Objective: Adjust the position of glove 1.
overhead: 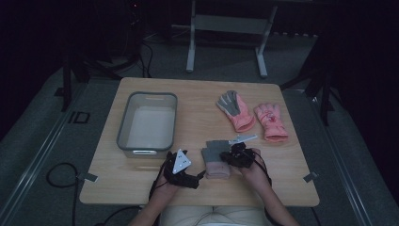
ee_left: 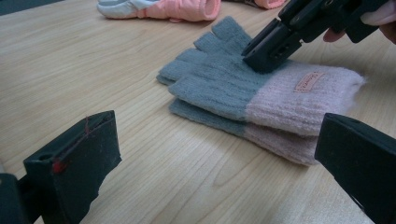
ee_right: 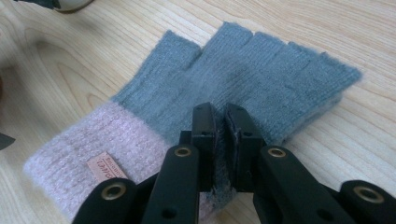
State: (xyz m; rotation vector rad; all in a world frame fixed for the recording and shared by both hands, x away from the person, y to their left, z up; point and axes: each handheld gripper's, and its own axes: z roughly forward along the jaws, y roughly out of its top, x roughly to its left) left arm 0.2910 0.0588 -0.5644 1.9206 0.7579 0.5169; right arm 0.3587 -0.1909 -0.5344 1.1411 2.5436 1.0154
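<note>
Pinching grey-and-pink knit gloves (ee_right: 224,98), the right tool (ee_right: 223,116); left tool (ee_left: 215,154) spread.

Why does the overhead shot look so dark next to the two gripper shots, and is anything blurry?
High view: dim and underexposed, the floor around the table nearly black, detail soft. Left gripper view: brighter, knit gloves sharp, its near jaws soft. Right gripper view: evenly lit, no glare, wool fibres crisp where the right gripper pinches a fold.

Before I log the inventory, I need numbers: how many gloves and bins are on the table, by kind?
Grey-and-pink knit fingerless gloves: 2, stacked
Pink padded gloves: 2
Grey plastic bin: 1
Total: 5
</note>
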